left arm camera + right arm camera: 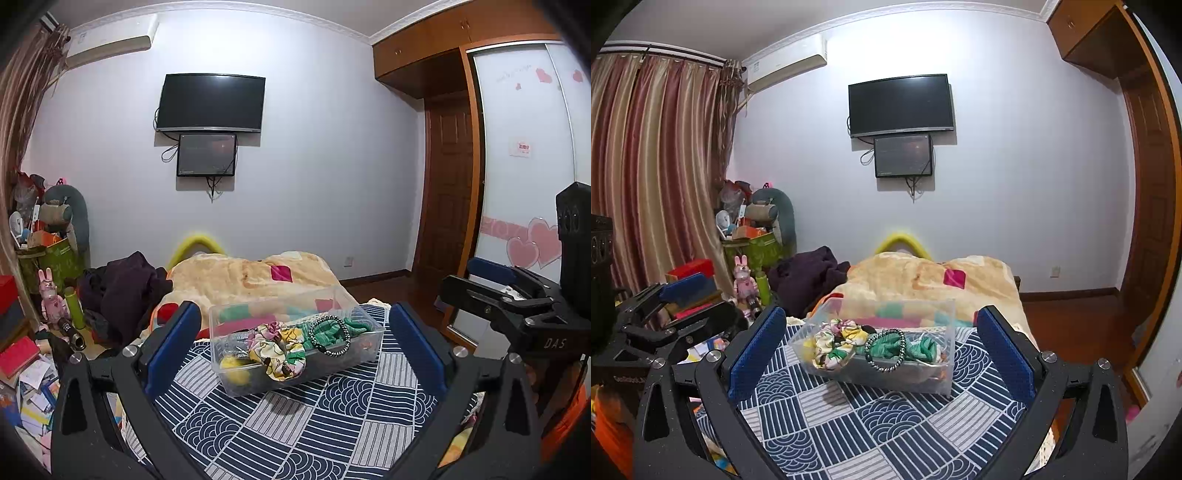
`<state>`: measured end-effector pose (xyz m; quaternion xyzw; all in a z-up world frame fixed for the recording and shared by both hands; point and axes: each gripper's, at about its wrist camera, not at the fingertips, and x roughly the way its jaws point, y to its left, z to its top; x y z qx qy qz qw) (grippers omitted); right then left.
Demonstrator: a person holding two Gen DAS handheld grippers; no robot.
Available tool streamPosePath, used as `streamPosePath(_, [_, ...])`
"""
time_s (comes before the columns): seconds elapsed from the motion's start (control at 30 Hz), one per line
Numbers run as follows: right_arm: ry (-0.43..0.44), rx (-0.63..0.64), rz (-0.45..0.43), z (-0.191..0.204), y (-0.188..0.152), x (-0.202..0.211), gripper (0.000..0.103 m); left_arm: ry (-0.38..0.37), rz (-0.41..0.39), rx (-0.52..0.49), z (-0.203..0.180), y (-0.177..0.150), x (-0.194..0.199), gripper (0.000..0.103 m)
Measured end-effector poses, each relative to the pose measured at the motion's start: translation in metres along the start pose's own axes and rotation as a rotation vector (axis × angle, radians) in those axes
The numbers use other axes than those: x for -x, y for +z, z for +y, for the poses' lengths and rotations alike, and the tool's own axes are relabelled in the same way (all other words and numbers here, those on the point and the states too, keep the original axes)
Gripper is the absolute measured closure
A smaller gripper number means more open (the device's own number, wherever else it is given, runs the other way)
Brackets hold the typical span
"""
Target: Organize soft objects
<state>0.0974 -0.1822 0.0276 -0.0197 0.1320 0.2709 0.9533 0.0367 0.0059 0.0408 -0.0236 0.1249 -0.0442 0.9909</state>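
Observation:
A clear plastic box [364, 341] stands on a navy and white patterned cloth [295, 424]. In it lie a floral scrunchie [280, 349], a green scrunchie [332, 328], a black and white beaded band [328, 336] and a yellow ball [234, 365]. My left gripper [295, 339] is open and empty, held back from the box. My right gripper [882, 343] is open and empty, facing the same box [942, 376], with its floral scrunchie [834, 343] and beaded band [886, 349] in view. Each gripper shows at the edge of the other's view.
A beige blanket [243, 277] and dark clothes [125, 288] lie on the bed behind the box. Clutter of toys, boxes and papers [44, 295] fills the left. A wardrobe [517, 147] and door stand right. A TV [210, 103] hangs on the wall.

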Motion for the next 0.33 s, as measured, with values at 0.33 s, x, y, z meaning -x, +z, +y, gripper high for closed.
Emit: streamPosePath(0.33, [0.0, 0.0, 0.007, 0.001, -0.0032, -0.0021, 0.0, 0.0, 0.004, -0.002, -0.0015, -0.0014, 0.0007, 0.0])
